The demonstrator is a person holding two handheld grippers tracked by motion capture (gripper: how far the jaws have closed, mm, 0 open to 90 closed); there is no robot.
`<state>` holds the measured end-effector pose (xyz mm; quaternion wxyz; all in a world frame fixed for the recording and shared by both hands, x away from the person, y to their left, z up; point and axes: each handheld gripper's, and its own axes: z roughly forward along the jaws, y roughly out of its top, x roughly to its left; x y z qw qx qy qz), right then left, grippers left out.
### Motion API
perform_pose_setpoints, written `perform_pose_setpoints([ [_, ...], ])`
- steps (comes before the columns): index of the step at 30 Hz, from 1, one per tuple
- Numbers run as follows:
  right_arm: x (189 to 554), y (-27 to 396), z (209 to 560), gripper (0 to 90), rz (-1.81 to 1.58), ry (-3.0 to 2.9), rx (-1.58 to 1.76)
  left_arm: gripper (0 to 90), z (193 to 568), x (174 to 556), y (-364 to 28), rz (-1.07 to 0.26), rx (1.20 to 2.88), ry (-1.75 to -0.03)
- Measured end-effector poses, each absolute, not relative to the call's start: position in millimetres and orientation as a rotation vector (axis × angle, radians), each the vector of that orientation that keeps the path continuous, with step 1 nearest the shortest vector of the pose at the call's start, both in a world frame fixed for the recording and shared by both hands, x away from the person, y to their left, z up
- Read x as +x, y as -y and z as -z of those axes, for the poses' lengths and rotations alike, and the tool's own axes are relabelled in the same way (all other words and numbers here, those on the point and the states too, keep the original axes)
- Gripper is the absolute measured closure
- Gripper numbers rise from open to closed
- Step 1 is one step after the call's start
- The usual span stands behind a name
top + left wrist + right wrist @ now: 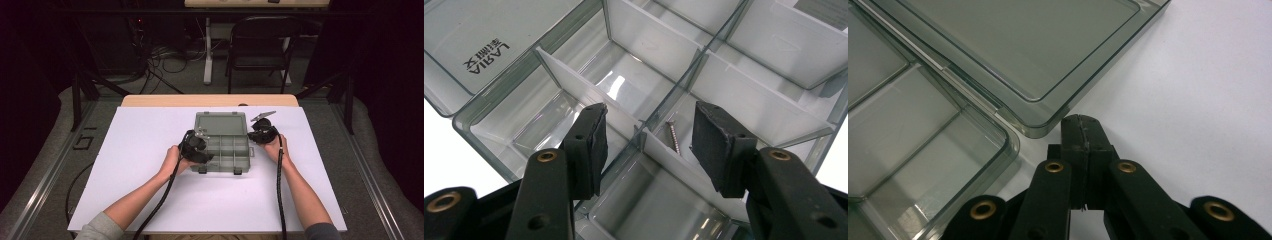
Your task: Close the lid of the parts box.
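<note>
A clear plastic compartment organizer box lies near the middle of the white table, its lid swung open and lying flat on the far side. The left gripper hangs over the box's near left compartments with its jaws spread apart — nothing is pinched between them. Below the gap, a single screw lies on the floor of one compartment, just beside a white divider. The right gripper sits at the box's right side, low over the table, its jaws pressed together on nothing, the tips just beside the rounded corner of the open lid.
</note>
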<state>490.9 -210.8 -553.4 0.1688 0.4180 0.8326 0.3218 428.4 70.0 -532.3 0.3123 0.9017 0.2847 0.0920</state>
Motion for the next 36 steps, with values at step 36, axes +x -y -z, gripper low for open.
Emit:
perform_pose_setpoints([
  [36, 497.5, 214.7, 559.8, 90.0, -1.034, -2.277, 1.234, 48.5, 532.7, 427.9, -68.1, -0.256, 2.383, -0.753],
])
